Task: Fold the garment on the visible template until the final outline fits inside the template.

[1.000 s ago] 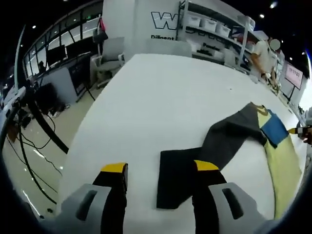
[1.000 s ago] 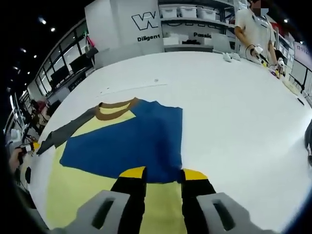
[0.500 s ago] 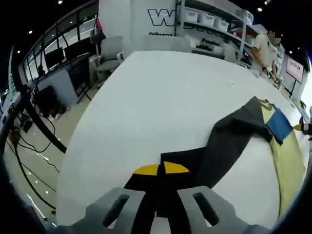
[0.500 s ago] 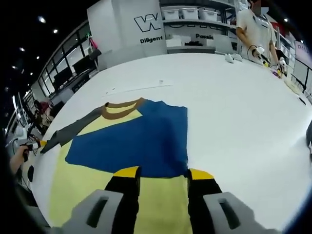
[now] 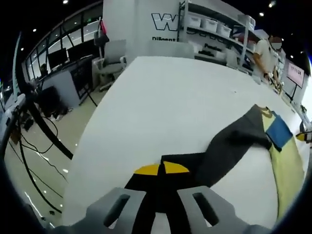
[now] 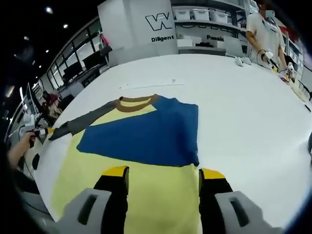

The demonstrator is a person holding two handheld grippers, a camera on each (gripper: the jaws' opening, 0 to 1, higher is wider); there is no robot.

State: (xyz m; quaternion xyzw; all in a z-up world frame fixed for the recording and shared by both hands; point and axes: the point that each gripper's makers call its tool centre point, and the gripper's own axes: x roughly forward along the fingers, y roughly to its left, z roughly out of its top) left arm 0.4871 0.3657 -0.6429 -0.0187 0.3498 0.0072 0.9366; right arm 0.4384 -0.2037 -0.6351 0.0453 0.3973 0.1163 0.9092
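Garment (image 6: 141, 146) lies flat on the white table (image 6: 243, 112) — my left gripper (image 5: 161, 168) is clamped on the grey sleeve cuff (image 5: 180, 163), my right gripper (image 6: 164, 173) gapes over the yellow hem — so I judge a hasty pull could drag the body askew.

The left gripper view sits low over the desk (image 5: 161, 97), right down at the dark sleeve end (image 5: 183, 163), its own left claw (image 5: 161, 168) rising from the bottom edge, looking along the sleeve toward the garment (image 5: 282, 146) far off to the right and the shelving (image 5: 214, 24) beyond. The right gripper view hangs close above the garment's yellow hem, right claw (image 6: 164, 172) framing it, facing up the body toward the collar and the same shelved wall. Both views share the garment, the white desk and the logo wall (image 6: 161, 22); the right gripper view catches the left claw small at its left edge.
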